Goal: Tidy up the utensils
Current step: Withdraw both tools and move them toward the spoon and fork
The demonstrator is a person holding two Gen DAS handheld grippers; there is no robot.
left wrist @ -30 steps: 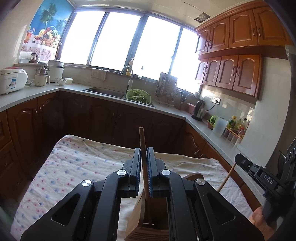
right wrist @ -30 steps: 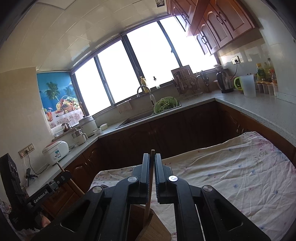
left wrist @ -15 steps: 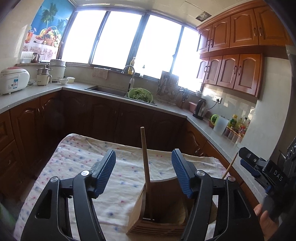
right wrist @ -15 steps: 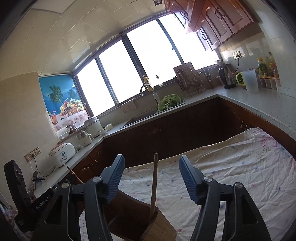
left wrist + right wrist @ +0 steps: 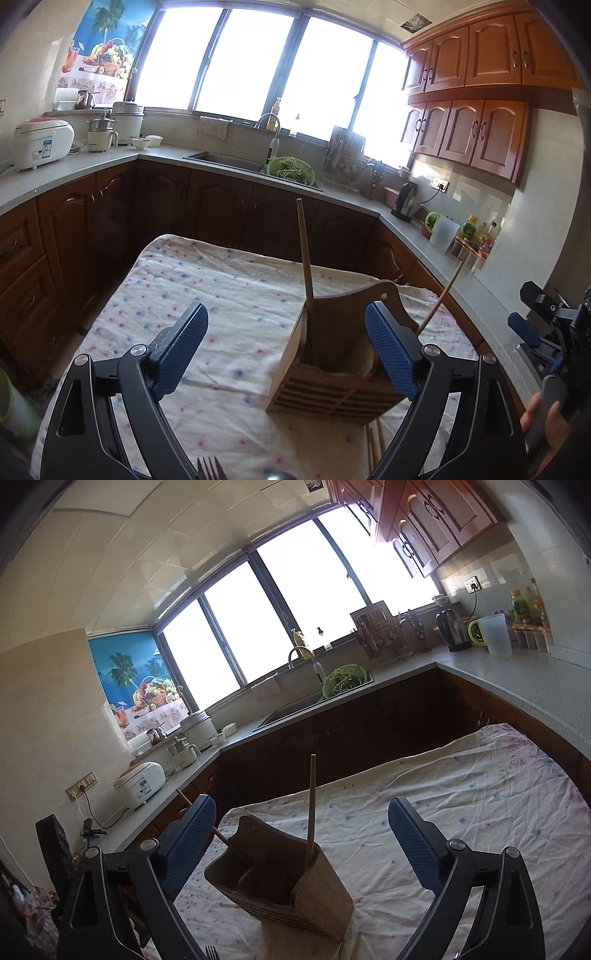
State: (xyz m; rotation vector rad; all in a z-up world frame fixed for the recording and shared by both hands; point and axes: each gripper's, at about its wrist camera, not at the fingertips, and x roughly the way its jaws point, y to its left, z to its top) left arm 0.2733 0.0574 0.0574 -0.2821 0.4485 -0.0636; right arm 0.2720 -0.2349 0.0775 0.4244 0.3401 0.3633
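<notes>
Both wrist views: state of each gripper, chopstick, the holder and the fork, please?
Left gripper: jaws opening, nothing gripped.
Right gripper: jaws opening, nothing gripped.
Holder: upright on cloth.
Near chopstick: standing in holder.
Far chopstick: leaning in holder.
Fork: lying on cloth.

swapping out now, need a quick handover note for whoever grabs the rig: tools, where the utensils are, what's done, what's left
Left tool: jaws opening, nothing between the pads.
Right tool: jaws opening, holding nothing.
Wooden holder stands on the flowered cloth. One chopstick stands upright in it, a second chopstick leans out at its right side.
Done: both chopsticks are in the holder and released.
Left: a fork and what looks like a spoon lie on the cloth at the near edge, plus more sticks beside the holder's base.
</notes>
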